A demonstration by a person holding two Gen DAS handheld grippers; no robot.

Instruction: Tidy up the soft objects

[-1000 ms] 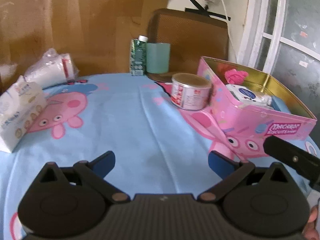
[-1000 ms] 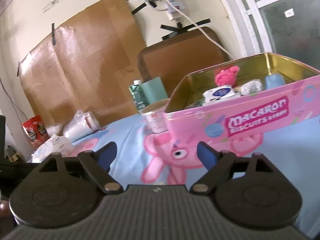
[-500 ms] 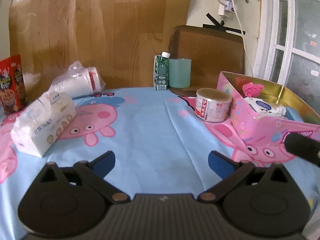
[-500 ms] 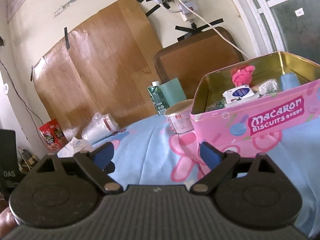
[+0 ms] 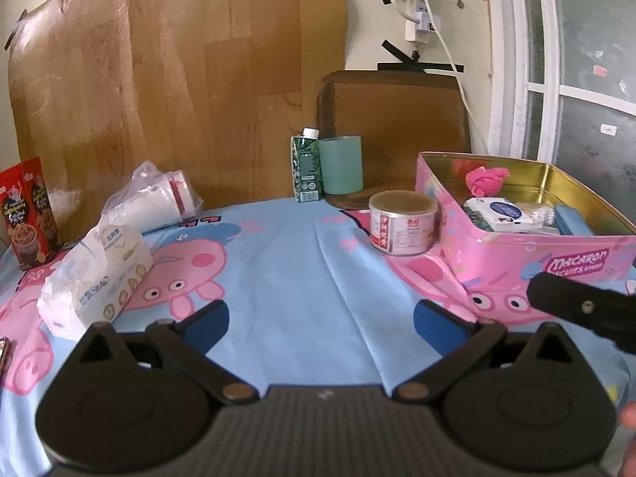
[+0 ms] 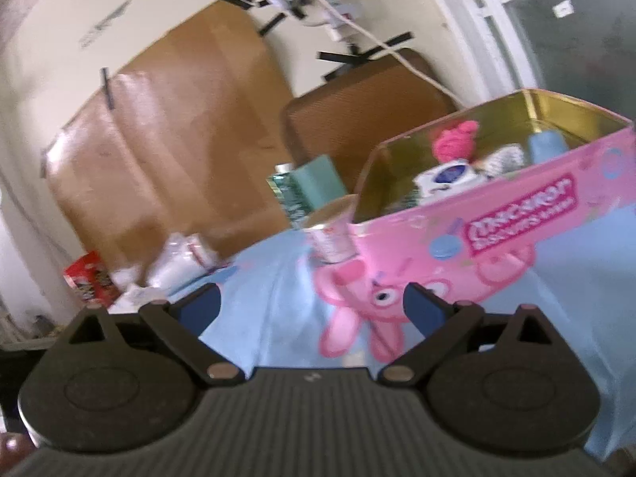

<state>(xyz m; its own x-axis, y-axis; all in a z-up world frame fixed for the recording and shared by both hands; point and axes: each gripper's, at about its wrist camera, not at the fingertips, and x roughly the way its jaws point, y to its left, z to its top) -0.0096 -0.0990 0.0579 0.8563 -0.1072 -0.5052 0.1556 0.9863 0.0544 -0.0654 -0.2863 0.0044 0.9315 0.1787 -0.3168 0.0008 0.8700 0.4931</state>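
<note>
1. The pink biscuit tin (image 5: 556,262) stands open on the tabletop (image 5: 286,270), at its right side. Inside lie a pink soft thing (image 5: 487,181), a white packet (image 5: 501,214) and a blue item (image 5: 570,220).
2. A round can (image 5: 402,222) stands just beside the tin.
3. A tissue pack (image 5: 93,278) and a bagged white roll (image 5: 153,198) lie well apart from the tin, at the left.
4. The left gripper (image 5: 320,318) has its jaws spread, nothing between them.
5. The right gripper (image 6: 312,306) has just been opening its jaws; they stand wide and empty. Its view is blurred, so the tin's smaller contents are hard to make out.
</note>
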